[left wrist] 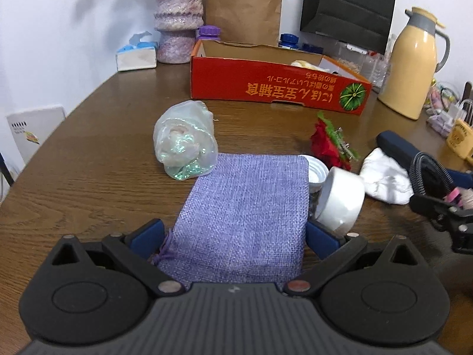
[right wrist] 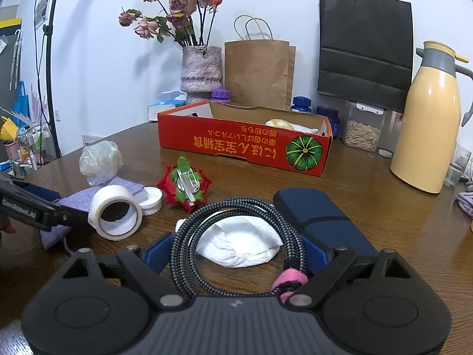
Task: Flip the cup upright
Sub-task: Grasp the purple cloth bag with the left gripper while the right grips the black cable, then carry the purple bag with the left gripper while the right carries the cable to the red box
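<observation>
Cup lies on its side, mouth facing the right hand, just outside the right finger of the nearer left gripper, whose jaws stand spread, gripping nothing.

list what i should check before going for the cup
1. Cup found: not ok. Neither view plainly shows a cup.
2. Left gripper free: not ok. The purple pouch fills the gap between its jaws; whether it is clamped, cannot tell.
3. Right gripper free: not ok. The braided cable coil spans its jaws and looks gripped.
4. Tape roll settled: not ok. It sits tilted on its edge, close beside the left gripper.
5. Room to put things down: ok. Bare table shows left of the pouch.
</observation>
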`<action>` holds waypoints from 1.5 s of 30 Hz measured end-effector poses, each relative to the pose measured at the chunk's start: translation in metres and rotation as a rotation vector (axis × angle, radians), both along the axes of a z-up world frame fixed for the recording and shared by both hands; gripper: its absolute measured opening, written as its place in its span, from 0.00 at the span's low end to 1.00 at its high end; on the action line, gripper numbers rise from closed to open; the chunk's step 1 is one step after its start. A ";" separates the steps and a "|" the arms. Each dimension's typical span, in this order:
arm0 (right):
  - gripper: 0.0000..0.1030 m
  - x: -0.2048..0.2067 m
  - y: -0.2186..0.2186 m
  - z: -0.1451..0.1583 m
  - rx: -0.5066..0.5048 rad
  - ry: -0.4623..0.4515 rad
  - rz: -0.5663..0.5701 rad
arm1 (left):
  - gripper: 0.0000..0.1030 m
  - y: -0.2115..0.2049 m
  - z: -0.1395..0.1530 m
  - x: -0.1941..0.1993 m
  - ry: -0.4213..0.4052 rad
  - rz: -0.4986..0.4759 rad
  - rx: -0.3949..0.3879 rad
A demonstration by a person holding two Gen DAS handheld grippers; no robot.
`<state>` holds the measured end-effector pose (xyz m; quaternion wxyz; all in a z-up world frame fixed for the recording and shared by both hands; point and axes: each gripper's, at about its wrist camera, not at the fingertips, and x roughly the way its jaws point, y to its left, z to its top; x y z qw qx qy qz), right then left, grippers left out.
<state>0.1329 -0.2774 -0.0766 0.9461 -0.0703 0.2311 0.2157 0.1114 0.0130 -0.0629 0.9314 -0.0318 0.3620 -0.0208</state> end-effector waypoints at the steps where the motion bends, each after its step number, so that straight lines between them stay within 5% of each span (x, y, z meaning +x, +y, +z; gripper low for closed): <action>1: 0.87 0.000 0.000 -0.001 0.000 0.001 0.000 | 1.00 -0.002 -0.001 0.000 -0.002 -0.001 0.017; 10: 0.87 0.000 0.001 -0.001 0.002 0.001 0.001 | 0.97 -0.013 -0.006 -0.001 -0.022 0.015 0.073; 28: 0.87 0.000 0.002 -0.002 -0.001 0.003 0.002 | 0.20 -0.015 0.008 -0.017 -0.112 0.061 0.077; 45: 0.87 -0.006 0.004 0.003 0.006 -0.031 0.000 | 0.12 -0.018 0.039 -0.026 -0.206 0.019 0.066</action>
